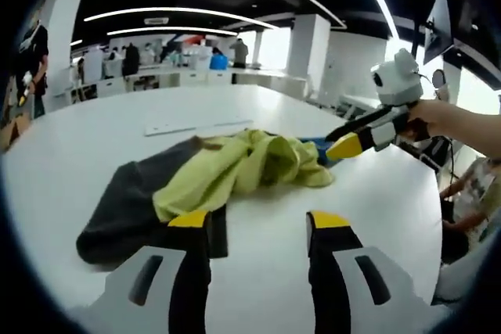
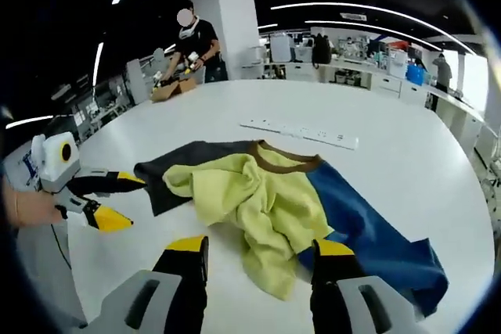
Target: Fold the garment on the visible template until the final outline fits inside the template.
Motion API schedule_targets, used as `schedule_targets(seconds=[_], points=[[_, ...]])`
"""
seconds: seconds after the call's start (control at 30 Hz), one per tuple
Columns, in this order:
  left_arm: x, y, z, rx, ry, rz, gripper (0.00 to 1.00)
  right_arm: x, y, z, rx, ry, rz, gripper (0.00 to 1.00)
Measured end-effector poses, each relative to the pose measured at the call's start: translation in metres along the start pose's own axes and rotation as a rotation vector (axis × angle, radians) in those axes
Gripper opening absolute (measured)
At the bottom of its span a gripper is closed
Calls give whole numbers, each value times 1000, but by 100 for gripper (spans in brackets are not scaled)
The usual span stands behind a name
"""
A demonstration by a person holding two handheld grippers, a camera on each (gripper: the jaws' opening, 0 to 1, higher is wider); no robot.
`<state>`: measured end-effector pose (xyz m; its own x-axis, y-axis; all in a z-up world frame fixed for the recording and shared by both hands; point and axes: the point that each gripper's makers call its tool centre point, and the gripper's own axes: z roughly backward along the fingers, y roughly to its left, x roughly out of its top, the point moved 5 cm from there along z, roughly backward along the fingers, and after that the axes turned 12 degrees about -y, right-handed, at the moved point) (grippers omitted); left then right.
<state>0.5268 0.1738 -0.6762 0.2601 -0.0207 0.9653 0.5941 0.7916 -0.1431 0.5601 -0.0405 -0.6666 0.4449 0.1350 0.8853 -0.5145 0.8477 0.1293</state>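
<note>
A white table (image 2: 407, 162) spans both views. A crumpled shirt (image 2: 266, 201), yellow, blue and dark grey, lies at centre frame. The left gripper (image 1: 258, 228) and right gripper (image 2: 258, 260) both gape, released, just short of it.

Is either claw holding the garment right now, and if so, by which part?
Nothing is held. Both the left claw and the right claw are open, poised near the crumpled garment on the white table without gripping any edge.

Bare table (image 2: 407, 127) around crumpled garment (image 2: 266, 193); strip (image 2: 301, 132) perhaps beyond.
</note>
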Motion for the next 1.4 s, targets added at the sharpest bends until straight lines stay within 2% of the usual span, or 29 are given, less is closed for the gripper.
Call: schedule_targets(seconds=[0.27, 0.53, 0.7, 1.07, 1.4], points=[[0, 4, -19, 23, -1, 13, 39, -22, -2, 6, -25, 31, -30, 44], [-3, 3, -38, 66, 10, 11, 33, -40, -7, 6, -48, 58, -48, 33], [-3, 0, -48, 79, -2, 14, 25, -44, -9, 6, -61, 63, -41, 28], [-12, 1, -69, 141, 28, -2, 25, -45, -10, 4, -96, 35, -32, 18], [-16, 0, -82, 198, 44, -16, 15, -50, -15, 1, -155, 50, -34, 13]])
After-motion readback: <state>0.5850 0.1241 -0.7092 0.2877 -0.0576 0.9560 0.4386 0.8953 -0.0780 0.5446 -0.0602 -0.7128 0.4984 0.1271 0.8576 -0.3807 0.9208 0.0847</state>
